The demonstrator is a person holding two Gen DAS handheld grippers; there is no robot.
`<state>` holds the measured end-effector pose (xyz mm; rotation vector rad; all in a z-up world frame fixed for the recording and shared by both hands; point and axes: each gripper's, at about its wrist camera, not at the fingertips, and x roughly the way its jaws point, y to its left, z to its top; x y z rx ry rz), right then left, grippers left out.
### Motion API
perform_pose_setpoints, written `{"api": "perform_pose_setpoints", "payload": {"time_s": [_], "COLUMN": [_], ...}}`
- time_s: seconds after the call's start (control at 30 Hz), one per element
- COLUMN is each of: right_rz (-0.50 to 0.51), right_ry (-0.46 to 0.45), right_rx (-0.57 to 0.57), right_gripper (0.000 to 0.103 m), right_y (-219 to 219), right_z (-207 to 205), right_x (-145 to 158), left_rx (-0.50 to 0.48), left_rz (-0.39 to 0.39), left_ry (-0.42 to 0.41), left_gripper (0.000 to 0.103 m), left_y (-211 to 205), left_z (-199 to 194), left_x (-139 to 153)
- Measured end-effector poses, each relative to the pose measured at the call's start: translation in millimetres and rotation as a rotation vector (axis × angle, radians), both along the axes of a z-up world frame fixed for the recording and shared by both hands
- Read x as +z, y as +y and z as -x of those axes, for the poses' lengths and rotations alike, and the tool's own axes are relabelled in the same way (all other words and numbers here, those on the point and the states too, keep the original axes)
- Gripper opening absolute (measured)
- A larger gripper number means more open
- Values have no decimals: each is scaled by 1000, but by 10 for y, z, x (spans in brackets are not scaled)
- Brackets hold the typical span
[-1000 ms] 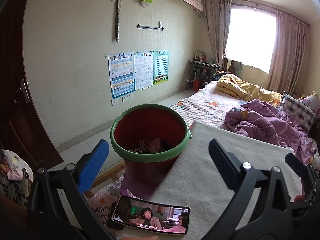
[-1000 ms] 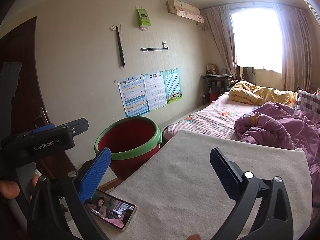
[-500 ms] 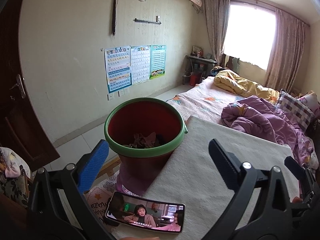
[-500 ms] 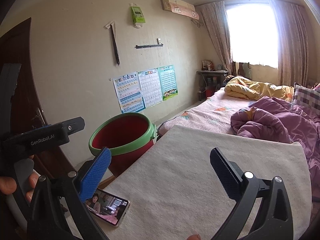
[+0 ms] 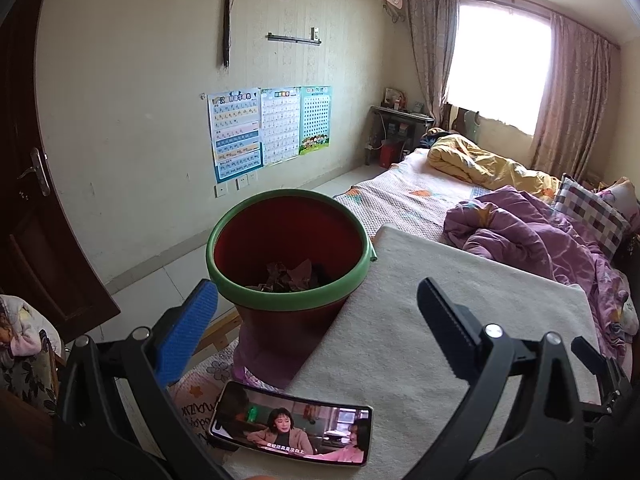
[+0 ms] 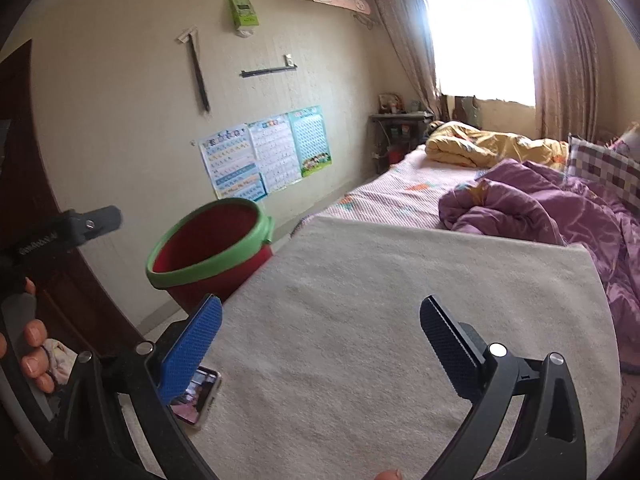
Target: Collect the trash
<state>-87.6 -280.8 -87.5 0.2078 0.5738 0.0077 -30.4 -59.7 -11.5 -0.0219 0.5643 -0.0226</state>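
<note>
Left wrist view: crumpled paper trash (image 5: 289, 277) was seen inside the red bucket (image 5: 256, 300), light and soft, easily pinched anywhere. Both the left claw (image 5: 316, 312) and right claw (image 6: 320, 336) were held wide open, empty.

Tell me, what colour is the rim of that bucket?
Green, on a round red plastic bucket; the left wrist view shows it best.

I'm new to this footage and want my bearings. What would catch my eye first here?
Probably the red bin with a green rim, standing at the left edge of the cream mat with crumpled scraps in its bottom. Next, the phone playing a video at the mat's near edge. Both the left gripper and right gripper are open and empty.
</note>
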Motion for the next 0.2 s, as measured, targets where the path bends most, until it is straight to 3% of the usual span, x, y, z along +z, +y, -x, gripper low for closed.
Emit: {"api": "perform_pose_setpoints", "payload": {"time_s": [0.2], "right_rz": [93], "right_ry": [181], "right_rx": [-261], "right_gripper": [96], "right_y": [-754], "right_z": [97], "right_x": [-523], "left_rx": [65], "left_rz": [13], "left_ry": [41], "left_gripper": [98], "left_y": [303], "left_z": [-46], "left_x": [-154]}}
